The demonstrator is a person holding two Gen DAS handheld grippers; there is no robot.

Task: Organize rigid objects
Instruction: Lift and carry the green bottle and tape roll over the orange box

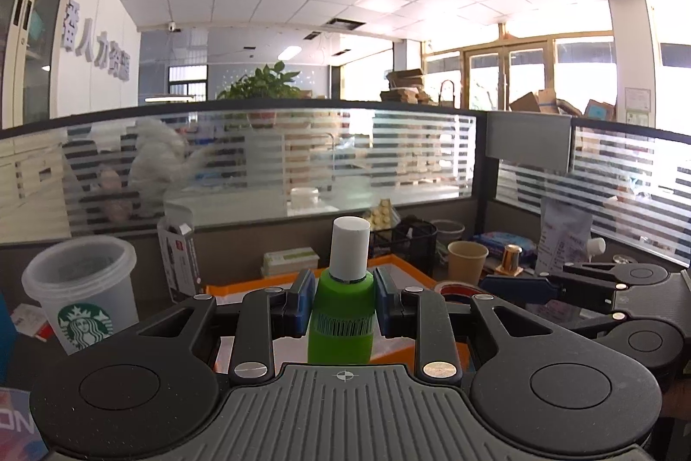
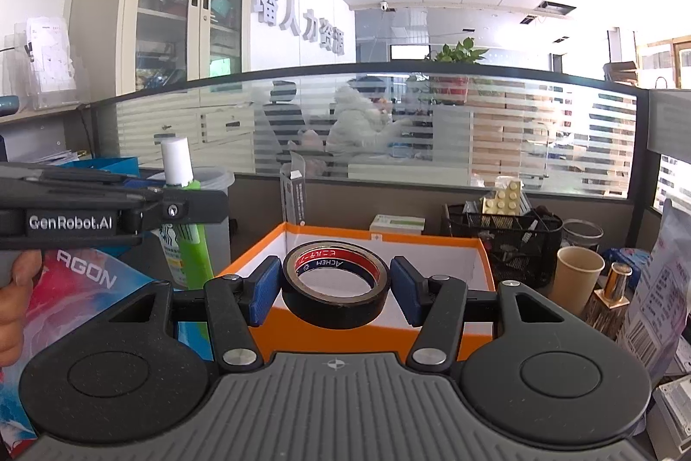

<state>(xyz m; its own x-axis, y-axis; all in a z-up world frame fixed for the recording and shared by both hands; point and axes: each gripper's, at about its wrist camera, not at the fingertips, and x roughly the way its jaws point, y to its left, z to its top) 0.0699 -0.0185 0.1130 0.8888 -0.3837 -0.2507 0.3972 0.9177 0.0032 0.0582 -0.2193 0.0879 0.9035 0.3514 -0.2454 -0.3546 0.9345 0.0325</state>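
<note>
Green bottle (image 1: pixel 341 325) upright, cap up, in left jaws; right jaws grip flat-lying tape roll (image 2: pixel 336 290).

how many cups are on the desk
2. A clear plastic cup with a green logo stands at the left, beside the orange box. A tan paper cup stands at the right, by the black mesh organizer. Clutter may hide others.

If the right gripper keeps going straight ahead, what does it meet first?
Probably the far wall of the orange box: the right gripper, shut on the black tape roll, points over its open white inside. Depth is unclear.
</note>
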